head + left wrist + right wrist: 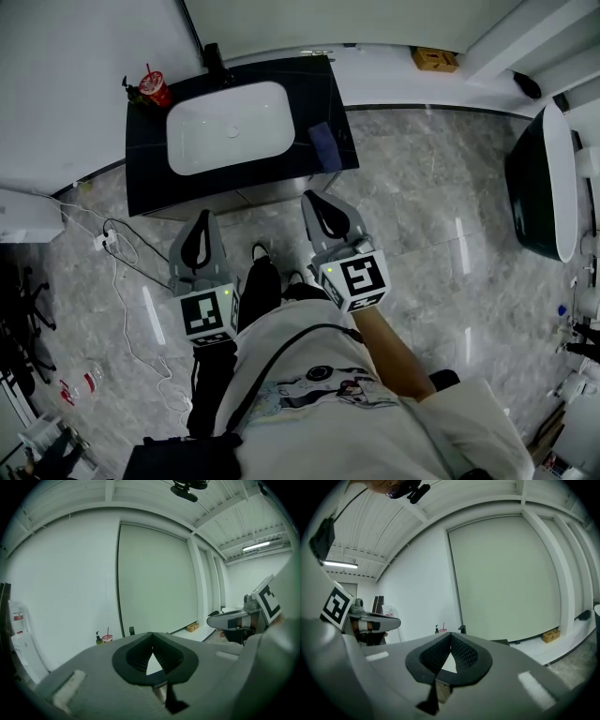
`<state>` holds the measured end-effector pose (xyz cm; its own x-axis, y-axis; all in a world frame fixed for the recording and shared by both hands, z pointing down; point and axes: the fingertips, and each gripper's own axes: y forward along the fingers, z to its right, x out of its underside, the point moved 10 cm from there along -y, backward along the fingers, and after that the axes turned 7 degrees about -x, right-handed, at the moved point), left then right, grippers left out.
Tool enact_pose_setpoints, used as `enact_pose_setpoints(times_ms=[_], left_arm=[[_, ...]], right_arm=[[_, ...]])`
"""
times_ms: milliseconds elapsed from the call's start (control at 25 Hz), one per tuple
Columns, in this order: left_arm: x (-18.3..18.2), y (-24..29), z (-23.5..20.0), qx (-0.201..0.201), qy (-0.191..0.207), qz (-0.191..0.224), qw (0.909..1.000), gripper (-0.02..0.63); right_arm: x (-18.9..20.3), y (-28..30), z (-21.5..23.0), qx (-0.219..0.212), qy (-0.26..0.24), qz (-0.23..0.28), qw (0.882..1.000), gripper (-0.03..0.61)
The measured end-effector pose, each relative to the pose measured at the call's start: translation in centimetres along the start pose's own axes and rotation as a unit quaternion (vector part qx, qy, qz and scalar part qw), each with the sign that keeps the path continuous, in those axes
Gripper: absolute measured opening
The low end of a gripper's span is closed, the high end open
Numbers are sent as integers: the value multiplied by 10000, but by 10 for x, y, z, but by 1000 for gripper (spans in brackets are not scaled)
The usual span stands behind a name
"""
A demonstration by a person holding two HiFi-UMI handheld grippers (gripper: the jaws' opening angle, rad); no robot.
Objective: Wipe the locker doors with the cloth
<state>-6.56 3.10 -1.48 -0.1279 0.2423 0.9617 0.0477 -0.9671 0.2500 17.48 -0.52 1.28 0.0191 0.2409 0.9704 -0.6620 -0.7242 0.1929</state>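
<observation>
Both grippers are held low in front of a black vanity (145, 178), seen from my head camera. My left gripper (203, 223) and my right gripper (317, 202) point toward the counter. Each has its jaws pressed together with nothing between them (each gripper's own view shows the ribbed pads meeting at the tip). The dark blue cloth (325, 145) lies on the counter's right end, just beside the white basin (228, 127). One edge overhangs the front, apart from both grippers. A red cup (155, 90) with a straw stands at the counter's back left corner, and a black faucet (216, 62) stands behind the basin. A dark bathtub (534, 187) sits on the grey marble floor (422, 234) to the right.
</observation>
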Motion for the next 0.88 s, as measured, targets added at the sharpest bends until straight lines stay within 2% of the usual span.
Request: enact_pose_setpoints(times_ms=[200, 480, 680, 880], left_arm=[[4, 39, -20, 192, 10, 6, 9998, 2], [2, 87, -41, 577, 109, -101, 9982, 2], [4, 113, -43, 634, 114, -297, 9975, 3], [-3, 141, -33, 575, 70, -333, 9978, 2]], right_arm=[[2, 35, 7, 157, 35, -124, 9998, 5], [18, 78, 33, 544, 74, -558, 9969, 6], [54, 94, 69, 738, 292, -1195, 9897, 14], [95, 116, 125, 899, 381, -1900, 9769, 25]])
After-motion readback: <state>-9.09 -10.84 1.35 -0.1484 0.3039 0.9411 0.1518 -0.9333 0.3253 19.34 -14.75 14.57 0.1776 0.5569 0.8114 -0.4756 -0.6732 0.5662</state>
